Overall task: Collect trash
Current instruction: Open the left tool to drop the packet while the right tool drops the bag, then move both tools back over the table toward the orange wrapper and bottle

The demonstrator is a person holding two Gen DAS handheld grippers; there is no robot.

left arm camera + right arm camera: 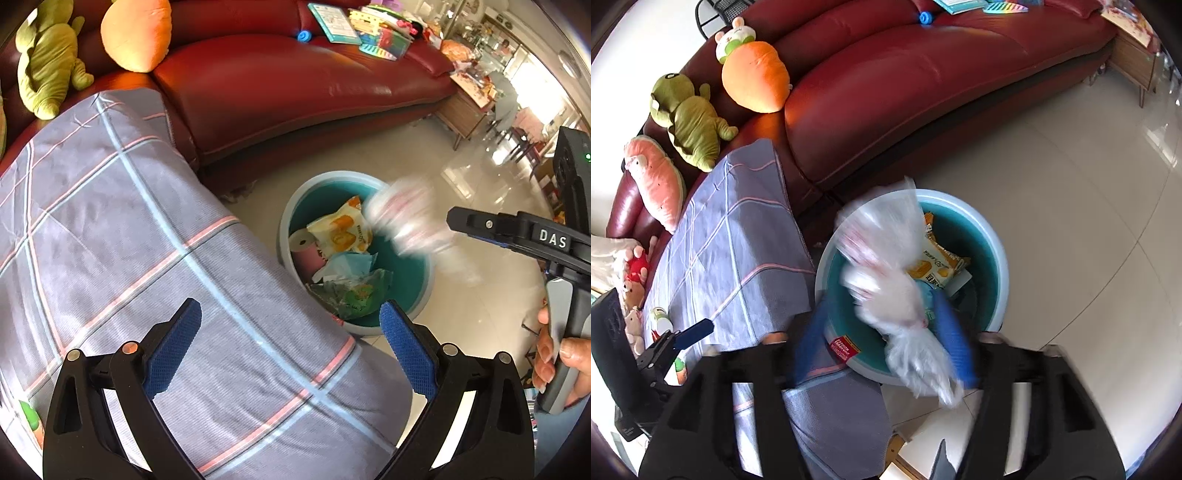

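White plastic wrapper (886, 280), motion-blurred, over the teal bin (995, 266), long axis running from right gripper (882, 332) toward the sofa (923, 92); both grippers' jaws spread apart, left gripper (291, 347) empty.

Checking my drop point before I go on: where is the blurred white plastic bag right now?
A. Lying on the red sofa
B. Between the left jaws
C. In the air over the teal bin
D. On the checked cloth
C: the white plastic bag shows blurred above the teal bin, beside the right gripper; the left gripper holds nothing.
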